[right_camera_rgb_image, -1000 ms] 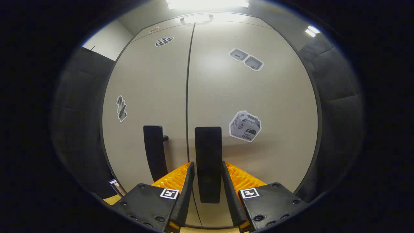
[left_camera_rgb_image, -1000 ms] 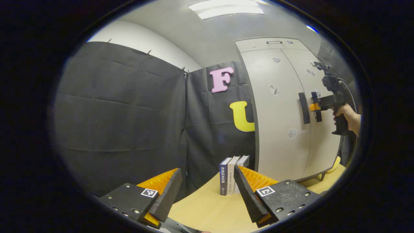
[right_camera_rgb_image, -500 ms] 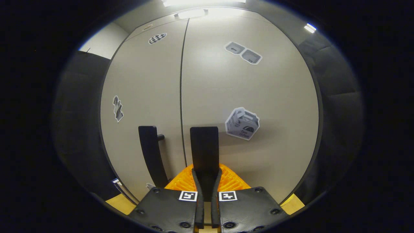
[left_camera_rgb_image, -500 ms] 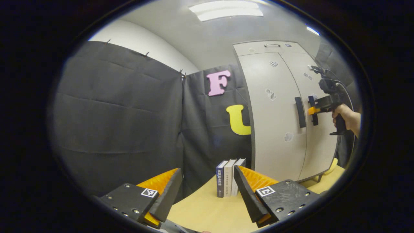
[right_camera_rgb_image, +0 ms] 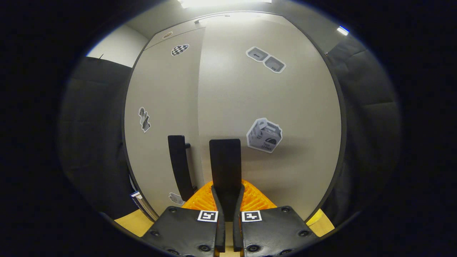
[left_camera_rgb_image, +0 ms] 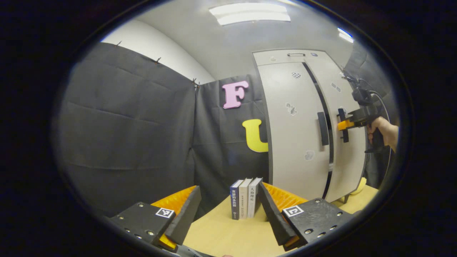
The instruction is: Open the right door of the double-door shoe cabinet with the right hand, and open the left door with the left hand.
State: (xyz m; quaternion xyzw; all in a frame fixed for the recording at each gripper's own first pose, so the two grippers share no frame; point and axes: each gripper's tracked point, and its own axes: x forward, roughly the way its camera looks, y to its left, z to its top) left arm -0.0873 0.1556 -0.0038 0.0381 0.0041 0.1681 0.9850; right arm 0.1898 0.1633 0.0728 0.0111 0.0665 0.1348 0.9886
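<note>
Right gripper view: the right tongs (right_camera_rgb_image: 227, 200) sit at bottom centre, fingers pressed in on the black vertical bar handle of the right door (right_camera_rgb_image: 225, 167), pinching it from both sides. The pale grey right door of the double-door shoe cabinet (right_camera_rgb_image: 271, 103) takes up centre and right of frame, w/ a box-shaped sticker (right_camera_rgb_image: 264, 135) just right of the handle and a pair of grey stickers (right_camera_rgb_image: 266, 59) upper centre. The pale grey left door (right_camera_rgb_image: 162, 114) is left of centre, its own black bar handle (right_camera_rgb_image: 179, 166) near the seam, a checkered sticker (right_camera_rgb_image: 179, 49) up top.

Left gripper view: the left tongs (left_camera_rgb_image: 228, 210) at bottom centre are spread wide, gripping nothing, above the light wooden desk (left_camera_rgb_image: 221, 235). Three upright books (left_camera_rgb_image: 244, 198) stand on the desk between the fingers in frame, farther off. The cabinet is at right of frame; a dark gap shows between the two doors, right door edge standing out from the left one. The right tongs (left_camera_rgb_image: 343, 125) are on the right door's handle at far right, held by a person's hand (left_camera_rgb_image: 383, 130). Left door handle (left_camera_rgb_image: 322, 128) is untouched, well apart from the left tongs.
</note>
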